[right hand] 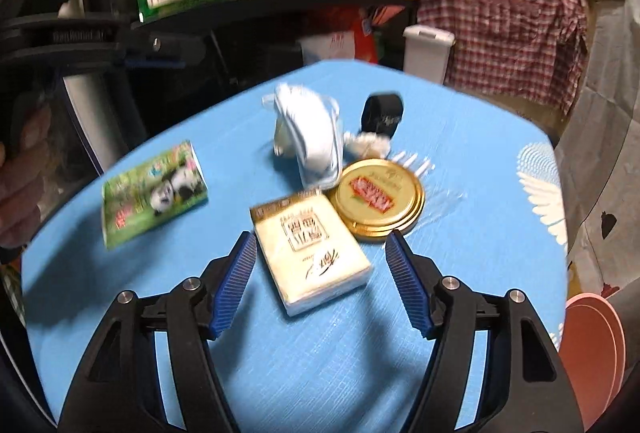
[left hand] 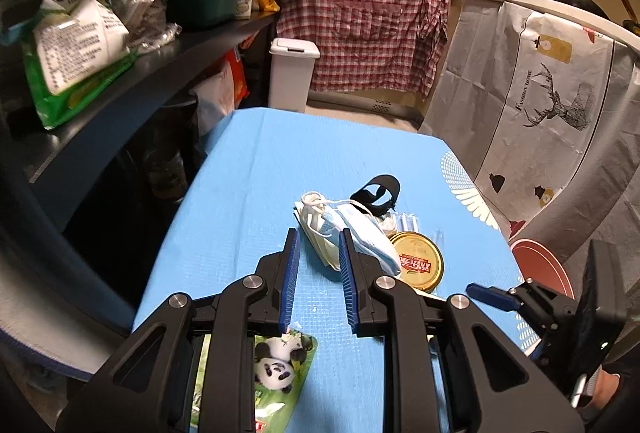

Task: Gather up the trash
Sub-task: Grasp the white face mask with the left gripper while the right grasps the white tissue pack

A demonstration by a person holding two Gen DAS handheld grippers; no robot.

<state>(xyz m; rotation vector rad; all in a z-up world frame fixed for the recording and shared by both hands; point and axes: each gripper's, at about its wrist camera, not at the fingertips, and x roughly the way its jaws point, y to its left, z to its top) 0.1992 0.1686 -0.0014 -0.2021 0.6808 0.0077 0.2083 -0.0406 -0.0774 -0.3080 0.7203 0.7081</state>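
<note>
Trash lies on a blue-covered table. My left gripper stands narrowly open with bare cloth between its pads. Its tips are just short of a bundle of white and blue face masks. A gold lid and a black strap lie beside the masks. A green panda packet shows under the left gripper. In the right wrist view my right gripper is open wide around a cream tissue pack that lies flat, with neither pad touching it. The masks, lid and panda packet lie beyond.
A white lidded bin stands on the floor past the table's far edge, by a checked cloth. Dark shelves full of packets run along the left. A pink round seat sits at the table's right. A hand shows at left.
</note>
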